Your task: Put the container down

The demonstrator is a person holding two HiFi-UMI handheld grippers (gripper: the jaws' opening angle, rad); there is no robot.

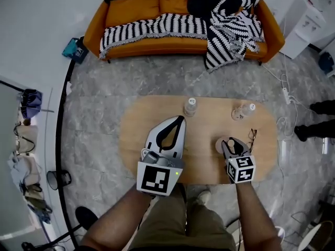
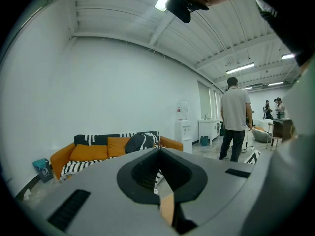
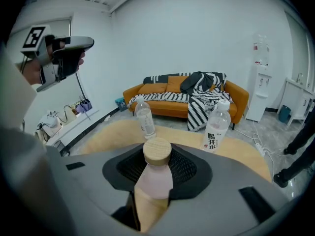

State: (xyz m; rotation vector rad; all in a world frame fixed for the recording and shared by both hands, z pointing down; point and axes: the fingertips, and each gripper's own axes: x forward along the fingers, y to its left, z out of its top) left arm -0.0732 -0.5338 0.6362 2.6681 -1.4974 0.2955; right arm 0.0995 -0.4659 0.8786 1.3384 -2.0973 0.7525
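Pink container (image 3: 156, 176) w/ wood lid (image 3: 157, 151) is held tight by the right tongs (image 1: 233, 146), over the table (image 1: 204, 163). What's inside can't be seen. Past these tongs, a clear bottle (image 3: 145, 118) & a labelled bottle (image 3: 216, 127) are stood on the table. Left tongs (image 2: 159, 154) are pinched together, w/ nothing held.

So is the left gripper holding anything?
No, in the left gripper view the left gripper has its jaws together at the tips with nothing between them; the container is in the right gripper.
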